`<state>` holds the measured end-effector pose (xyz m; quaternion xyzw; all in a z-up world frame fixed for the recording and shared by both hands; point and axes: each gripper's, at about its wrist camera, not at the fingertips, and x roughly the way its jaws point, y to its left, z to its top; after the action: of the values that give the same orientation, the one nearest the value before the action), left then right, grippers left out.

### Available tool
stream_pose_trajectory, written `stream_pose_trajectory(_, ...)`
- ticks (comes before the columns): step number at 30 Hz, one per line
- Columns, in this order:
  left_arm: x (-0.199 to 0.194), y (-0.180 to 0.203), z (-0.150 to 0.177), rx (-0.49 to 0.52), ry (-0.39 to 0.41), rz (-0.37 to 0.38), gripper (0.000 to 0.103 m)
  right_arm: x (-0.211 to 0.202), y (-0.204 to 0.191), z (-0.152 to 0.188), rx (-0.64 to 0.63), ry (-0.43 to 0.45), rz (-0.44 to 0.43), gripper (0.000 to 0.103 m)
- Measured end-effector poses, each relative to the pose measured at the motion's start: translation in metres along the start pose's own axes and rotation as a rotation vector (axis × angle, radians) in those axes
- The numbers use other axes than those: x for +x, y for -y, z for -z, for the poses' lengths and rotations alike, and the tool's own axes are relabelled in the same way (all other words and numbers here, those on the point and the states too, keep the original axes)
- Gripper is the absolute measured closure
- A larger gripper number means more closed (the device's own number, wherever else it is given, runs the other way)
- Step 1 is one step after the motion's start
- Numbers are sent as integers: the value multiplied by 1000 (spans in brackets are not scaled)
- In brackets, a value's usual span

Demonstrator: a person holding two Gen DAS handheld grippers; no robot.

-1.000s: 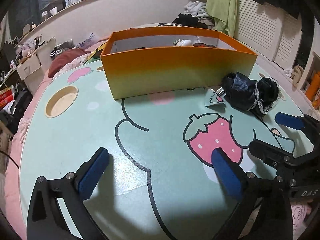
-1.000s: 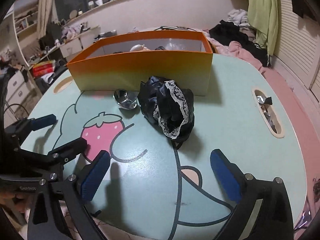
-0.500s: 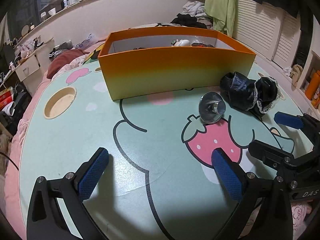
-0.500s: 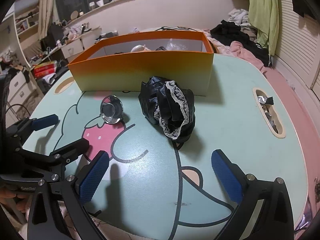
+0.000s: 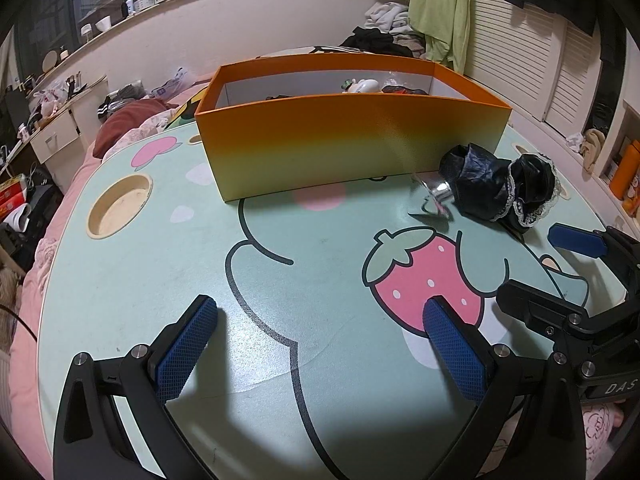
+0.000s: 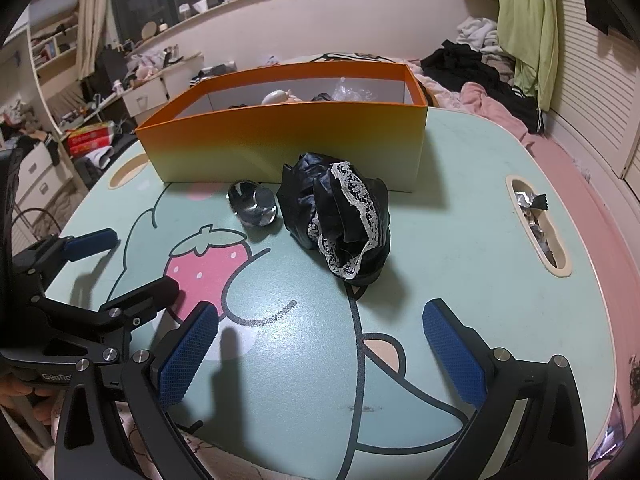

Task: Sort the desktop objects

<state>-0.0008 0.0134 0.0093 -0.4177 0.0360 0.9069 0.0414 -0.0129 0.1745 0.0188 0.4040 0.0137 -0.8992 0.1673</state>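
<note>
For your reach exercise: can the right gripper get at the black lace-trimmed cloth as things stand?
Probably yes: the right gripper is open, and bare tabletop lies between it and the cloth.

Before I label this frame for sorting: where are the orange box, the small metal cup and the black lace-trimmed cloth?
orange box (image 6: 280,140): right wrist view, on its near outer wall.
small metal cup (image 6: 254,205): right wrist view, on its shiny side.
black lace-trimmed cloth (image 6: 340,208): right wrist view, on the dark folds beside the white lace.

Mint table (image 6: 472,216) w/ orange box (image 6: 288,140), black cloth (image 6: 340,216), maybe metal cup (image 6: 252,204).
</note>
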Motion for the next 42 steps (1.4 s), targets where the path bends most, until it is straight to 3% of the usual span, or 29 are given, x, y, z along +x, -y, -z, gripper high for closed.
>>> stream_pose_trajectory(30, -2, 1, 1, 6, 1, 3, 1, 0, 1, 1, 2, 3, -2, 0)
stream_pose_trajectory(42, 0, 1, 0, 13, 2, 10, 1, -9, 22, -3, 116, 76, -132, 2)
